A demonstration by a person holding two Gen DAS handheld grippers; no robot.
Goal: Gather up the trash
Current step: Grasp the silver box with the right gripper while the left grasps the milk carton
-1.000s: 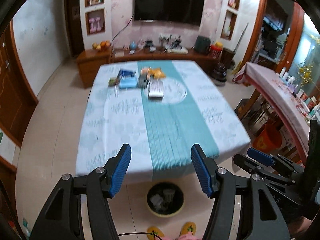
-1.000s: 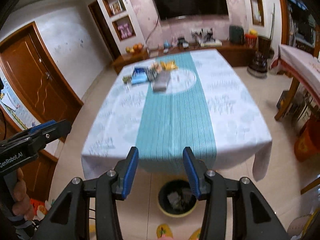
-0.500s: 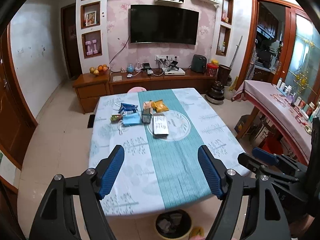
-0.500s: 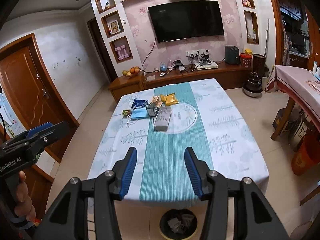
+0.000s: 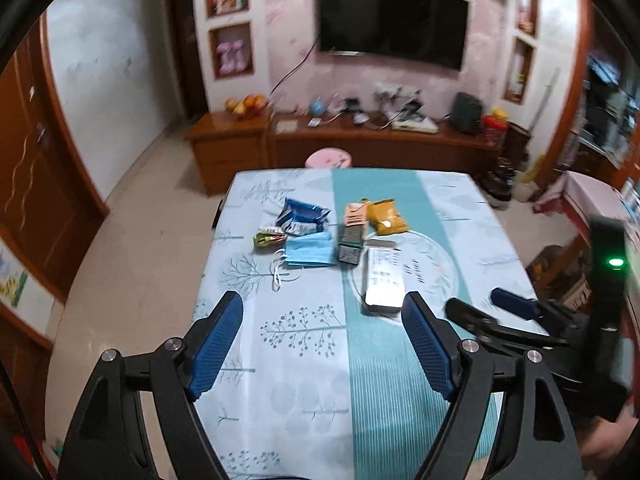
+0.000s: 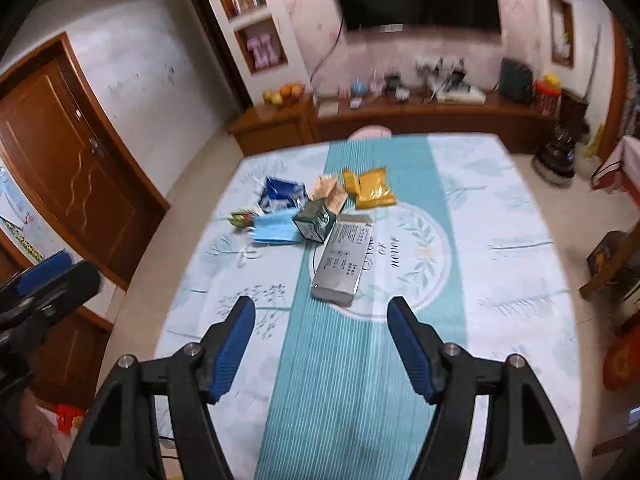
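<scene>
Trash lies in a cluster at the far middle of the table (image 5: 460,216): a flat silver box (image 5: 383,280) (image 6: 344,260), a dark green carton (image 5: 352,242) (image 6: 314,220), a blue face mask (image 5: 310,250) (image 6: 276,228), a blue wrapper (image 5: 304,214) (image 6: 282,194), a yellow packet (image 5: 386,216) (image 6: 372,188) and a small green wrapper (image 5: 269,237). My left gripper (image 5: 322,342) is open and empty over the near table. My right gripper (image 6: 322,340) is open and empty, just short of the silver box.
The table has a white and teal cloth (image 6: 500,240). A wooden TV cabinet (image 5: 360,144) and a pink stool (image 5: 328,159) stand behind it. A wooden door (image 6: 72,168) is at the left. Another covered table (image 5: 592,196) is at the right.
Both grippers have moved forward and lower over the table toward the trash. The floor bin under the near edge has left view. Both stay open.
</scene>
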